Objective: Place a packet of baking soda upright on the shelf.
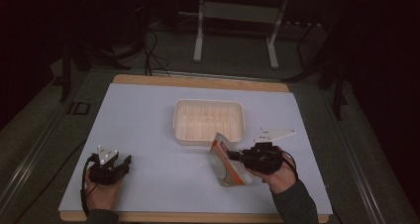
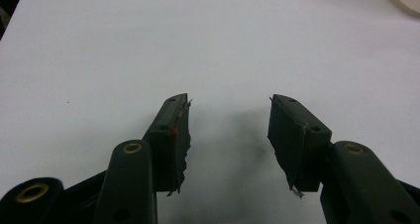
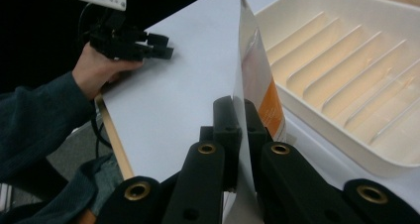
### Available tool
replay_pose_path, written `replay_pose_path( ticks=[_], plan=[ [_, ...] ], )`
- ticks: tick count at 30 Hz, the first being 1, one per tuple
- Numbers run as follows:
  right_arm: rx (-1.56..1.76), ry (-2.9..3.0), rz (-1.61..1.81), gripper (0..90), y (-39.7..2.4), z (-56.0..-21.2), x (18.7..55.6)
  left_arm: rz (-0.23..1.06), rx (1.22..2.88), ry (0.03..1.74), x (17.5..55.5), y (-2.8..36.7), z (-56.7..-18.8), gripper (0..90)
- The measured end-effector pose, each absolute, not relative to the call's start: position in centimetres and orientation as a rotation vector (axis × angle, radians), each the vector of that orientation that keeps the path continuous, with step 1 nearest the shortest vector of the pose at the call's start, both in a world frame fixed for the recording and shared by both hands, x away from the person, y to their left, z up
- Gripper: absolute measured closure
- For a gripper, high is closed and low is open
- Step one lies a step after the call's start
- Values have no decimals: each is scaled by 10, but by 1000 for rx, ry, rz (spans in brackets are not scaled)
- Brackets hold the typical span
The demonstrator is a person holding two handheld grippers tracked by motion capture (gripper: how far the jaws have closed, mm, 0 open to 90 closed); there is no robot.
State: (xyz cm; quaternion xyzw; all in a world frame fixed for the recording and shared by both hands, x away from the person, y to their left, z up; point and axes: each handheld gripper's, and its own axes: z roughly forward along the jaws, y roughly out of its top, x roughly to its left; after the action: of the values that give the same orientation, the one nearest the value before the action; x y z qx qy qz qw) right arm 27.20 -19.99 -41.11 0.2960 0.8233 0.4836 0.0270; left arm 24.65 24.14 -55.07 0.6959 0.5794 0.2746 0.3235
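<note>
Pouch [image 3: 255, 70] stands edge-on between my right gripper's [image 3: 238, 116] jaws, just beside the ribbed tray [image 3: 346, 60]. White sheet [image 1: 148, 120] covers the table; the room beyond is dark, perhaps with a desk frame. Right jaws clamp the pouch's edge. Left gripper [image 2: 229, 130] gapes wide, empty, over bare sheet.
</note>
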Motion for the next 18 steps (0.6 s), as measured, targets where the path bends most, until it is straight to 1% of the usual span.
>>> replay_pose_path(
  ticks=[18],
  plan=[
    [977, 2427, 1518, 900, -200, -387, 283, 720, 1830, 1521, 247, 241, -551, 501]
  ],
)
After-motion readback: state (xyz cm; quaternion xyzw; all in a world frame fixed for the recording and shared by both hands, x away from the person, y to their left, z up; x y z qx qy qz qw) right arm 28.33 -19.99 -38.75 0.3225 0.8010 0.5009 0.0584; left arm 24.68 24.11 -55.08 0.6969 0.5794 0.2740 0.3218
